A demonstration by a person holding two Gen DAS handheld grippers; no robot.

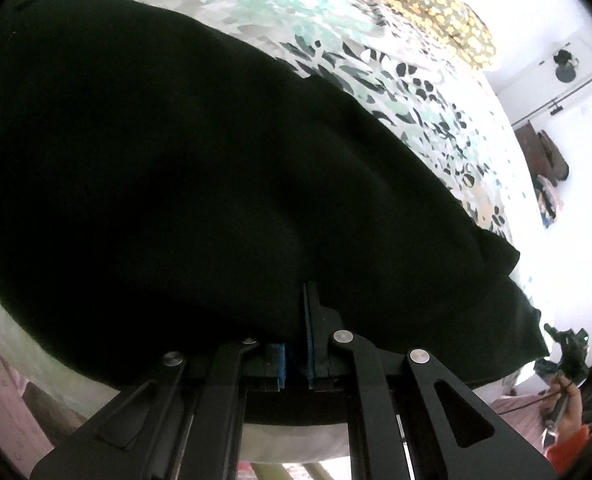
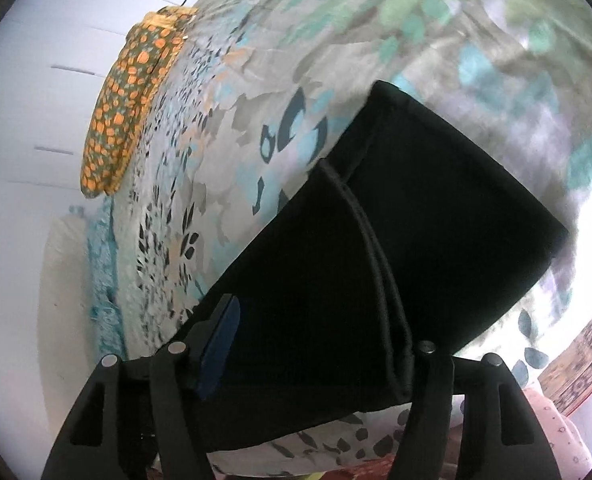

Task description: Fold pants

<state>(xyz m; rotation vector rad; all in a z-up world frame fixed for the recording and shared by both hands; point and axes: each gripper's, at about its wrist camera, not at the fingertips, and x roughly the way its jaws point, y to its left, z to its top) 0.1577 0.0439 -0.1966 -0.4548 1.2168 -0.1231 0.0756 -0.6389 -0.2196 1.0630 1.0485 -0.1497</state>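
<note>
Lying across a leaf-print bedspread (image 1: 416, 92), the black pants (image 1: 175, 160) are filling most of the left wrist view, their fabric running from 9 o'clock toward 4 o'clock. The left gripper (image 1: 298, 344) is pointing steeply down at the bed, its blue-padded fingers (image 1: 307, 320) pressed nearly together and pinching a fold of the pants at 6 o'clock. At 4 o'clock in that view a person's hand (image 1: 568, 404) is holding the other tool beside an orange sleeve (image 1: 564, 452). In the right wrist view the right gripper (image 2: 316, 344) is also tilting downward, its jaws standing apart with the folded pants lying between them; only its blue-padded finger (image 2: 219, 352) at 7 o'clock is showing, not visibly pressing the cloth. A yellow-dotted pillow (image 2: 127, 100) is resting at 10 o'clock on the bed's far edge.
</note>
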